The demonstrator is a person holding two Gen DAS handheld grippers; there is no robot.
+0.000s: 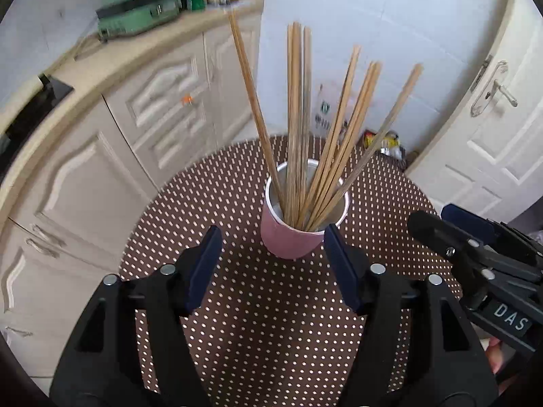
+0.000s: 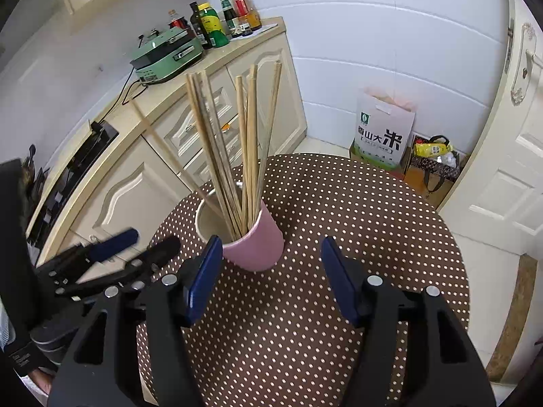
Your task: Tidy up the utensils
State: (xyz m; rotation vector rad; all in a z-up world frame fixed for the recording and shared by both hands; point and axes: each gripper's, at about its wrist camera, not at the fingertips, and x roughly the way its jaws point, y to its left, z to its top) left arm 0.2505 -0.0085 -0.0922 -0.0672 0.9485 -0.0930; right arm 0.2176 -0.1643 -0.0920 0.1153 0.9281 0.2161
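Both tongs hang spread wide and hold nothing: the left gripper [image 1: 273, 237] faces the pink cup [image 1: 288, 240] head-on, the right gripper [image 2: 271, 247] sits just beside it, cup off its left finger. That cup stands upright on the round brown polka-dot table [image 2: 339, 237], and a bundle of wooden chopsticks [image 1: 302, 118] fans out of its white inside, leaning on the rim. Behind, a countertop [image 2: 163, 98] carries a green appliance [image 2: 166, 56] and bottles [image 2: 220, 18]. A rice bag [image 2: 383, 129] sits on the floor.
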